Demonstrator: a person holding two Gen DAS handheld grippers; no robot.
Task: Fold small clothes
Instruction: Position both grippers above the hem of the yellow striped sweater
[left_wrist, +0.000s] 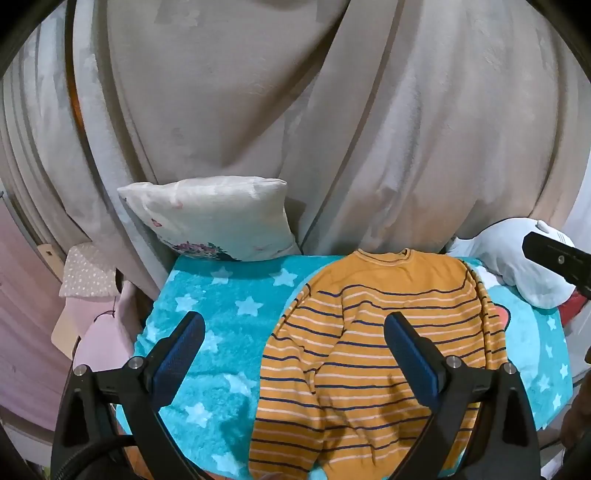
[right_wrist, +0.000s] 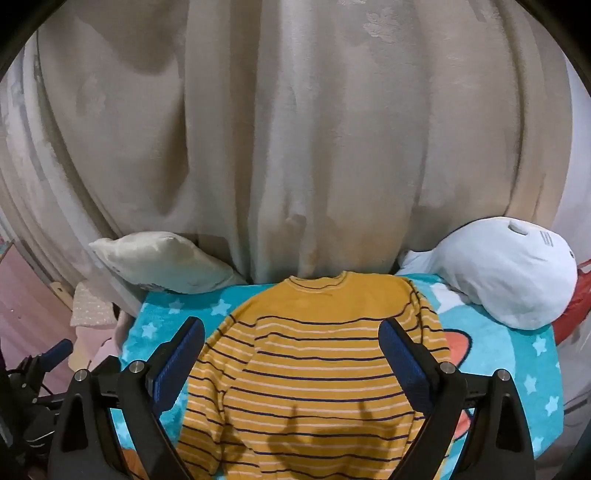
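Hovering over the striped sweater (right_wrist: 310, 365) lying flat, sleeves tucked in, on the star blanket (left_wrist: 207, 295), the left gripper (left_wrist: 295, 343) and right gripper (right_wrist: 291, 350) are both gaping wide and empty — each should be pinching one hem corner evenly — then lifting together toward the collar.

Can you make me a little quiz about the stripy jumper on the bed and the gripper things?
1. True or false: the left gripper is shut on the stripy jumper.
2. What lies under the jumper? A) a bare wooden table B) a turquoise blanket with stars C) a pink towel
3. Fill the gap: the jumper's neck points toward the ______ hanging at the back.

Key:
1. False. Both it and the right gripper are wide open and hold nothing.
2. B
3. curtain. A white pillow and a white soft toy sit at either side of it.
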